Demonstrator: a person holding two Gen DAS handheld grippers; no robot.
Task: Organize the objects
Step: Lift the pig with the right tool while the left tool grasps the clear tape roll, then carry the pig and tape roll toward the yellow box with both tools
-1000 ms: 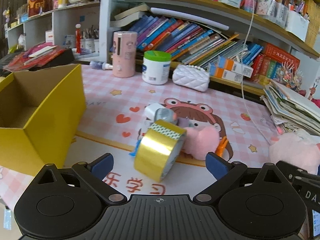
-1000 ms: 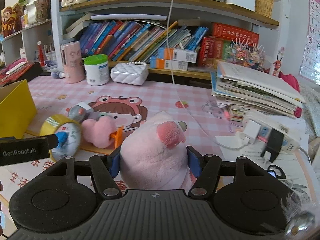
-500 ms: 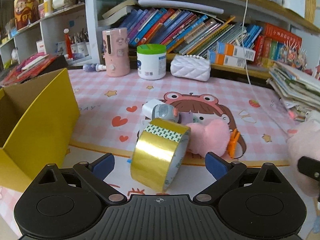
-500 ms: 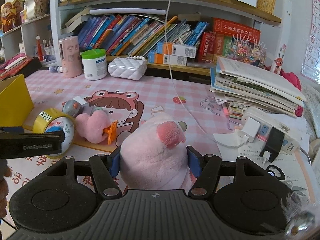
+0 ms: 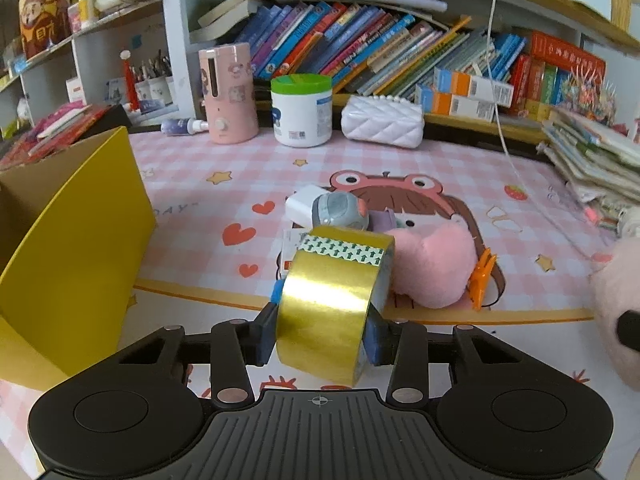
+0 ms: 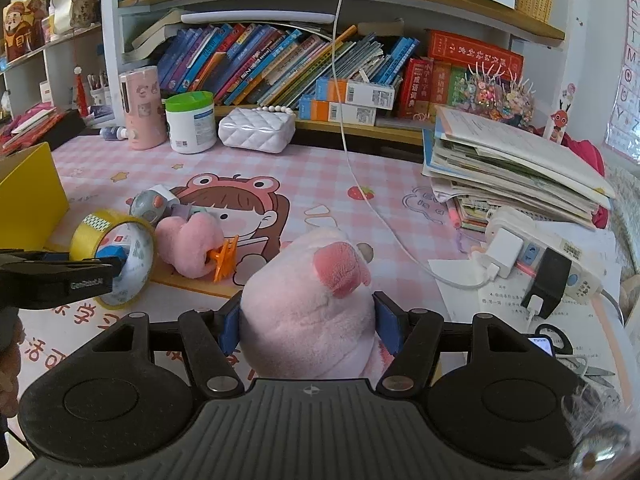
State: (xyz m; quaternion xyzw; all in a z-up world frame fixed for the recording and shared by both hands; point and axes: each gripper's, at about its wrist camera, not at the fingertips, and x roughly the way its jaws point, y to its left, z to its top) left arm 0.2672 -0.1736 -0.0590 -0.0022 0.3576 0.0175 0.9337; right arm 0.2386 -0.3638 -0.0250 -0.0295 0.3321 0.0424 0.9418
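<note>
Gold glossy tape roll (image 5: 332, 304) on edge on pink checked table (image 5: 460, 168): light, stiff, slick; left gripper (image 5: 322, 334) jaws closing across flat sides. Right gripper (image 6: 310, 326) clenched on soft pink plush pig (image 6: 308, 300).

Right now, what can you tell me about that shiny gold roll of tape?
The gold tape roll is a wide reel of glossy metallic tape with a white strip of green arrows across its top. It stands on edge on the pink checked mat, its hollow core facing sideways. The left tongs are closing on its two flat sides. A fluffy pink heart lies just behind it.
</note>
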